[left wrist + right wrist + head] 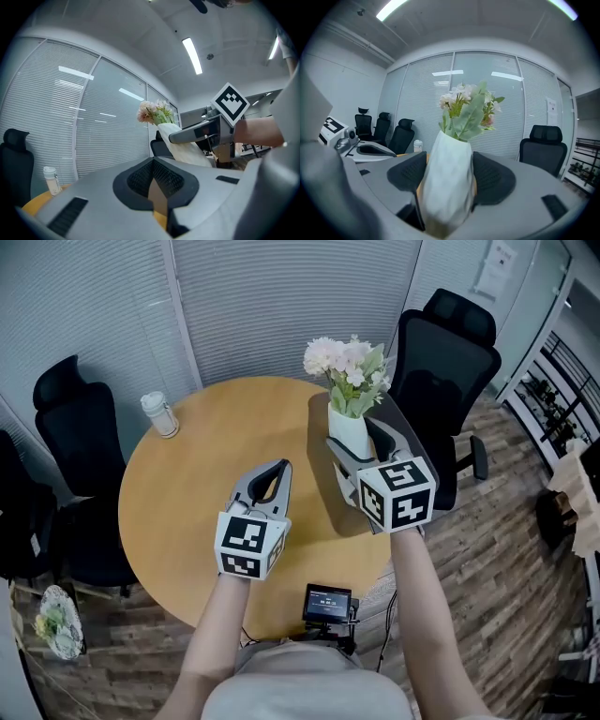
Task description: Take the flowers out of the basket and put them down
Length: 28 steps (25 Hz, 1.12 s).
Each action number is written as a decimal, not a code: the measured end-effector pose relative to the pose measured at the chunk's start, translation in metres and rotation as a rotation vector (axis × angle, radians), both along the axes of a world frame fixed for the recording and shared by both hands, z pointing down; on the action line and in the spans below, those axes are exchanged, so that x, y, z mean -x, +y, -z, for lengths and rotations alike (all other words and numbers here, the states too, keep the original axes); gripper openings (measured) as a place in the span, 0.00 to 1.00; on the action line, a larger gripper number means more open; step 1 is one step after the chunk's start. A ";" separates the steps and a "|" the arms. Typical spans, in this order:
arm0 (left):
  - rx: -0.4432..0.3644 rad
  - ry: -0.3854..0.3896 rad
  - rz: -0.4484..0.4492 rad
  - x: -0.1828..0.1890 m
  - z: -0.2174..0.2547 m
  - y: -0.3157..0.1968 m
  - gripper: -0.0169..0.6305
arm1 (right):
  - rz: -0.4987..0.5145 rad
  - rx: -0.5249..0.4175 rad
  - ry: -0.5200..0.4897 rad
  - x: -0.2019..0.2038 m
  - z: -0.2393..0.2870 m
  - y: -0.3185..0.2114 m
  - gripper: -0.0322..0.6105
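A bunch of pale pink and white flowers [347,362] stands in a white vase [349,432] over the right side of the round wooden table [197,474]. My right gripper [361,444] is shut on the vase, a pad pressing each side of its body [447,183], with the flowers [468,110] rising above the jaws. Whether the vase's base touches the table is hidden. My left gripper [278,468] hovers over the table's middle, shut and empty, its pads meeting [152,168]. From the left gripper view the vase [183,145] and the right gripper [201,131] show to the right.
A small capped bottle [159,414] stands at the table's far left. Black office chairs [75,427] [445,362] stand on both sides. A small device with a screen [327,601] sits at the near edge. A round basket holding flowers [56,624] lies on the floor at lower left.
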<state>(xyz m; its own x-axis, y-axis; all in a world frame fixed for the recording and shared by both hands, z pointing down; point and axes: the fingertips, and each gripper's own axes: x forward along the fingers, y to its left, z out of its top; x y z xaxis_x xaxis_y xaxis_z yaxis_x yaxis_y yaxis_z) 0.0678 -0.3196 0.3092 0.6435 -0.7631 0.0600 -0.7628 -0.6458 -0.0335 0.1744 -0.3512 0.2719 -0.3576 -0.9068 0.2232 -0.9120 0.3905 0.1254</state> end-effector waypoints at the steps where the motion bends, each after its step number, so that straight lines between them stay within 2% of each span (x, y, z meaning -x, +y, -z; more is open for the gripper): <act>1: 0.000 0.002 0.001 0.004 0.000 0.001 0.03 | -0.001 -0.018 -0.006 0.004 0.003 0.002 0.56; 9: 0.001 0.012 0.016 0.034 -0.006 0.005 0.03 | -0.004 -0.146 -0.054 0.029 0.019 0.018 0.56; 21: -0.015 0.012 0.036 0.080 -0.017 0.025 0.03 | 0.069 -0.357 -0.131 0.081 0.027 0.057 0.56; 28: -0.013 0.031 0.063 0.093 -0.018 0.027 0.03 | 0.101 -0.376 -0.179 0.096 0.014 0.062 0.56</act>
